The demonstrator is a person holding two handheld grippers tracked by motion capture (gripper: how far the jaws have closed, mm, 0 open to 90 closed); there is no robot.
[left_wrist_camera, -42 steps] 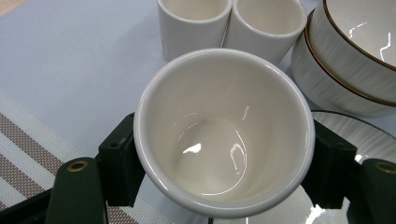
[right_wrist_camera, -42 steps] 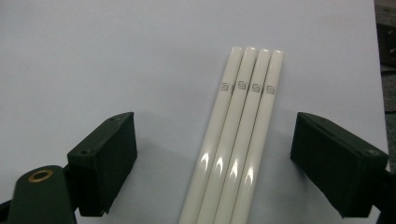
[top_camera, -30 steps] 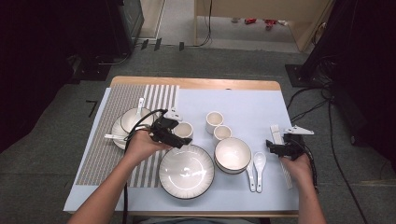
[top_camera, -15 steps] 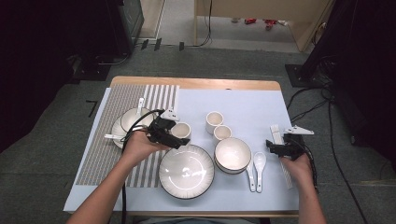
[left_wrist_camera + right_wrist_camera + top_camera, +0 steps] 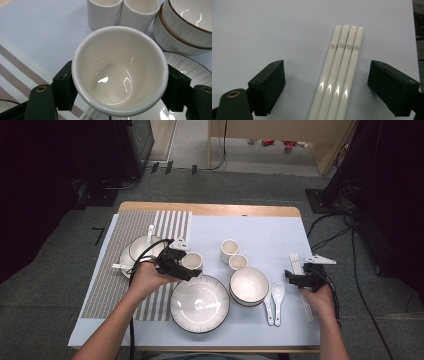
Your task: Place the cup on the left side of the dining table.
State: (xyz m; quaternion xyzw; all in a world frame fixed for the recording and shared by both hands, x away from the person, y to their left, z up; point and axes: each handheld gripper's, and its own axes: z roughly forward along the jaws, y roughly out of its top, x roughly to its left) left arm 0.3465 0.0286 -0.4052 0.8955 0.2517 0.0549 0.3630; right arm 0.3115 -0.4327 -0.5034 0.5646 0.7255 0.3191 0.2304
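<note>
The white cup (image 5: 120,71) sits between my left gripper (image 5: 120,87)'s two black pads, one pad pressed to each side of its wall, so that gripper is clamped on the cup. I read no print or maker's mark on its glazed inside. In the high view the cup (image 5: 192,261) is at the tip of the left gripper (image 5: 187,267), just above the far-left rim of the big plate (image 5: 200,304) and beside the edge of the striped mat (image 5: 125,265).

Beyond the held cup, past my fingertips, two more white cups (image 5: 123,12) stand touching each other. To their right are the stacked bowls (image 5: 185,30), with a thin brown line round each rim. Under the right pad lies the ribbed rim of the big plate (image 5: 190,72).

My right gripper (image 5: 334,87) is spread wide, gripping nothing. Four white chopsticks (image 5: 339,75) lie side by side on the pale blue cloth (image 5: 274,30), running between the two pads, with clear gaps to both. Each stick carries a small grey square key-pattern mark (image 5: 344,46) near its far end; I cannot make it out as letters.

In the high view the right gripper (image 5: 300,279) is near the chopsticks (image 5: 300,285), with two white spoons (image 5: 274,300) just to its left.
</note>
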